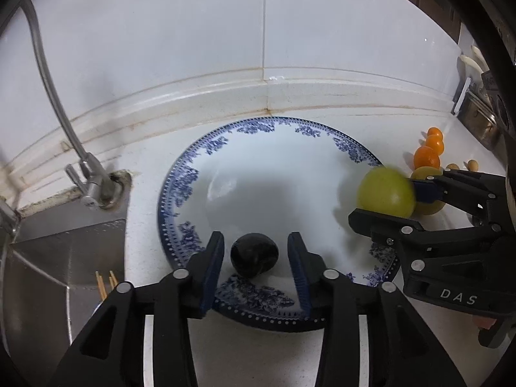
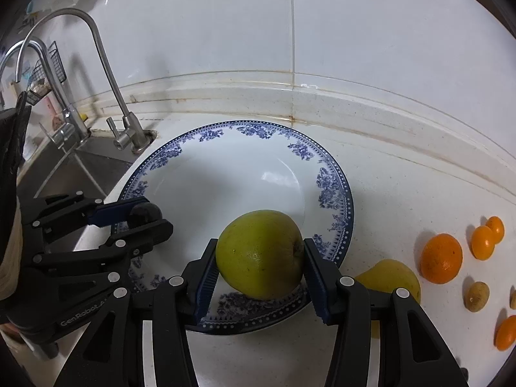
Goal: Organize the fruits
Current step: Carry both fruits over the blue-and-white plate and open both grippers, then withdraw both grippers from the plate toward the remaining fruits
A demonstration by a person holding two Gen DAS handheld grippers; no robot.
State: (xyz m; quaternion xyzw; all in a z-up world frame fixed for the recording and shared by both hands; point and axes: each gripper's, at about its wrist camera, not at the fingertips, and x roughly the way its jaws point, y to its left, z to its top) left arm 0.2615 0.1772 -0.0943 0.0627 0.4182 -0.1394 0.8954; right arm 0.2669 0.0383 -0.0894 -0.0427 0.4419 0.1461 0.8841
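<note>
A blue-and-white plate (image 1: 200,174) (image 2: 335,193) sits on the white counter. A dark round fruit (image 1: 254,255) lies on its near rim, between the fingers of my left gripper (image 1: 256,266), which is open with gaps on both sides. In the right wrist view this fruit (image 2: 145,210) shows at the left gripper's (image 2: 132,217) tips. My right gripper (image 2: 260,277) (image 1: 383,200) is shut on a green apple (image 2: 259,253) (image 1: 385,192) and holds it over the plate's right edge.
A yellow fruit (image 2: 391,275), an orange (image 2: 440,258), small oranges (image 2: 482,242) and small brown fruits (image 2: 476,296) lie on the counter right of the plate. A steel sink (image 1: 64,251) and tap (image 2: 129,129) are at the left. The tiled wall stands behind.
</note>
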